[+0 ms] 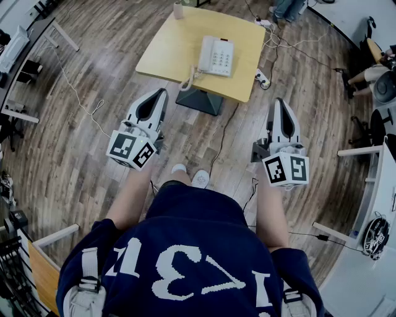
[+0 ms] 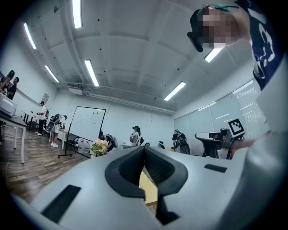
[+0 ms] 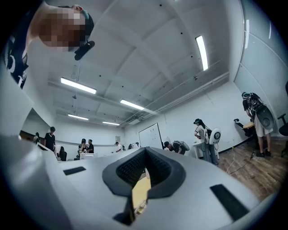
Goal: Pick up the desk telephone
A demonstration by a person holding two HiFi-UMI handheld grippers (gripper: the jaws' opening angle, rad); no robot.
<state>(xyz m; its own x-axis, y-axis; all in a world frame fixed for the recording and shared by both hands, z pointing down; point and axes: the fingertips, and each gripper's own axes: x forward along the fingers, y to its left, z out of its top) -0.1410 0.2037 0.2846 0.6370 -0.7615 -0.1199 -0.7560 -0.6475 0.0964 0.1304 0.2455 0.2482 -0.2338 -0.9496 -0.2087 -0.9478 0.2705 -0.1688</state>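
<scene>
The white desk telephone (image 1: 216,56) lies on the far right part of a yellow table (image 1: 167,49), its handset on the cradle and a coiled cord (image 1: 187,81) hanging off the near edge. My left gripper (image 1: 163,93) is held over the wooden floor, short of the table, jaws shut and empty. My right gripper (image 1: 279,102) is level with it farther right, also shut and empty. In the left gripper view the closed left gripper (image 2: 144,148) shows a strip of yellow tabletop (image 2: 148,188) below it. In the right gripper view the right gripper (image 3: 145,150) is closed too.
A small cup (image 1: 178,10) stands at the table's far left corner. The table's dark base (image 1: 199,100) sits on the floor below the near edge. A black cable (image 1: 226,133) and a power strip (image 1: 262,77) lie on the floor. Desks line both sides, with people and a whiteboard (image 2: 90,123) beyond.
</scene>
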